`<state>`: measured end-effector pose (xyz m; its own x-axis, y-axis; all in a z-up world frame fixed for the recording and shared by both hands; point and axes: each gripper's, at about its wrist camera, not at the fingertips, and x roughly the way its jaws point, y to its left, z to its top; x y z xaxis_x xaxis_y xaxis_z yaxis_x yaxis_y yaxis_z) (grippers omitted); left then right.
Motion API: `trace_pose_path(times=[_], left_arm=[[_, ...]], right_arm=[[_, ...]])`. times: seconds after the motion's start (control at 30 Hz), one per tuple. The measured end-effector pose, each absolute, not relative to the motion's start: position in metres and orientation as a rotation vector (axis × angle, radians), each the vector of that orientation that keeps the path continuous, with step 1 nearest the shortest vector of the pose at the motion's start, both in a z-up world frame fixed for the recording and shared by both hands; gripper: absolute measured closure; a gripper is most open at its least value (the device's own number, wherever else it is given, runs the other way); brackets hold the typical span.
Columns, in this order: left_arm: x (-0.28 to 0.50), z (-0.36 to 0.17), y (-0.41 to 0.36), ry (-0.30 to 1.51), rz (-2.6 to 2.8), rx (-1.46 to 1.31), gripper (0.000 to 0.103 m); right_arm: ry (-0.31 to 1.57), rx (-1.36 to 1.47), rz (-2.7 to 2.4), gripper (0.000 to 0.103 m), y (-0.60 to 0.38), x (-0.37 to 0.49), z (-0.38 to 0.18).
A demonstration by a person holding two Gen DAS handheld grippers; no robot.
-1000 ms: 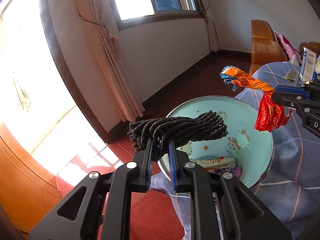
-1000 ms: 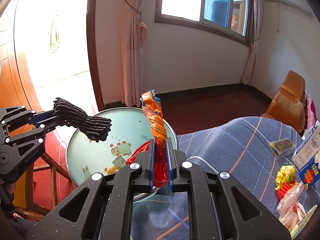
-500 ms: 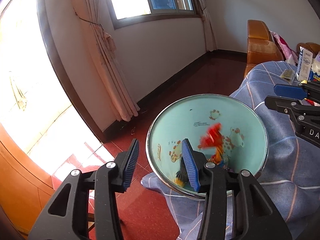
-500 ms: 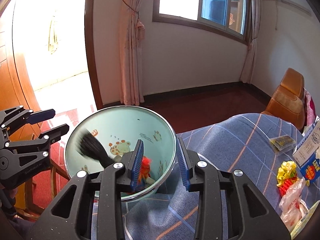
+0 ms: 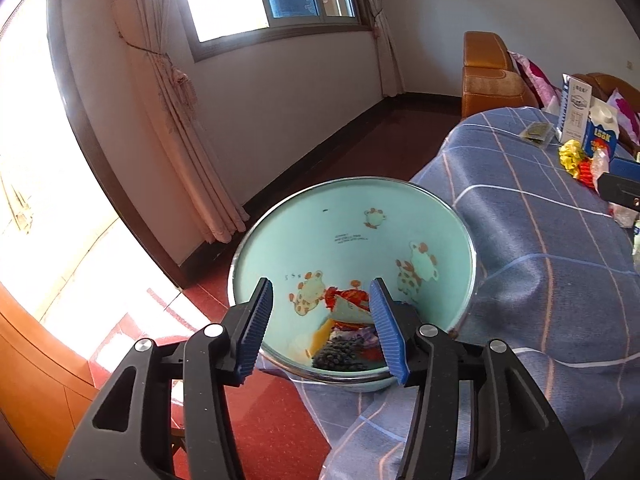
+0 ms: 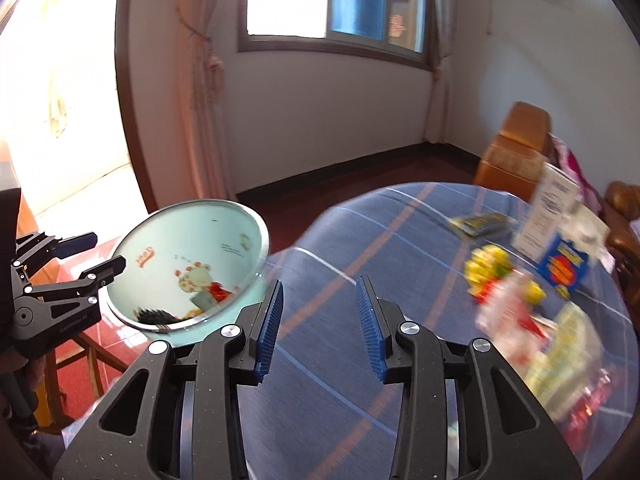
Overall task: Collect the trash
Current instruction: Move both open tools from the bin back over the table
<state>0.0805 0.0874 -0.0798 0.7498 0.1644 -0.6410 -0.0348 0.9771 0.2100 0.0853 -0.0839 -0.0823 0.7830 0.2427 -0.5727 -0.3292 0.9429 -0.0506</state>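
A pale green basin point(image 5: 348, 220) point(image 6: 176, 240) with cartoon prints sits at the edge of the blue checked table. In its bottom lie a dark knitted rag point(image 5: 340, 354) point(image 6: 154, 315) and a red-orange wrapper point(image 5: 346, 296) point(image 6: 216, 290). My left gripper point(image 5: 320, 320) hangs over the basin's near rim, its jaws opening with nothing pressed between them. My right gripper point(image 6: 318, 320) is over the tablecloth beside the basin, jaws opening and empty. More trash lies on the table: a yellow wrapper point(image 5: 570, 154) point(image 6: 486, 266), a clear bag point(image 6: 508, 316) and a flat dark packet point(image 5: 534, 132) point(image 6: 480, 222).
A blue and white carton point(image 5: 598, 132) point(image 6: 562, 262) stands at the table's far side beside a white box point(image 5: 574, 110). An orange armchair point(image 5: 492, 72) point(image 6: 516, 148) stands behind it. Red floor point(image 5: 260, 432) lies below the basin; curtain and window are on the far wall.
Both grippers opened and dropped their loads: the dark rag and the red-orange wrapper fell into the basin. The right gripper then swung right, away from the basin and over the tablecloth.
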Motion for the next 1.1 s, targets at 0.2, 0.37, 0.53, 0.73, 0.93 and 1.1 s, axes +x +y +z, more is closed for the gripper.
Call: trace_pose_path(times=[0.2, 0.37, 0.53, 0.73, 0.93, 1.1], left_arm=[[0.076, -0.081, 0.028, 0.706, -0.020, 0.235, 0.053], [0.075, -0.078, -0.028, 0.682, -0.126, 0.277, 0.052], [0.074, -0.077, -0.076, 0.669, -0.210, 0.299, 0.051], [0.068, -0.077, -0.125, 0.669, -0.292, 0.336, 0.047], [0.068, -0.068, -0.158, 0.660, -0.338, 0.328, 0.046], [0.068, -0.079, -0.186, 0.682, -0.368, 0.347, 0.046]], right_arm=[[0.575, -0.074, 0.130, 0.061, -0.165, 0.043, -0.076], [0.582, -0.005, -0.023, 0.059, -0.233, 0.014, -0.084], [0.607, 0.073, -0.151, 0.058, -0.296, -0.015, -0.102], [0.609, 0.124, -0.225, 0.056, -0.340, -0.037, -0.117], [0.594, 0.160, -0.267, 0.053, -0.361, -0.046, -0.121], [0.601, 0.197, -0.297, 0.053, -0.375, -0.049, -0.132]])
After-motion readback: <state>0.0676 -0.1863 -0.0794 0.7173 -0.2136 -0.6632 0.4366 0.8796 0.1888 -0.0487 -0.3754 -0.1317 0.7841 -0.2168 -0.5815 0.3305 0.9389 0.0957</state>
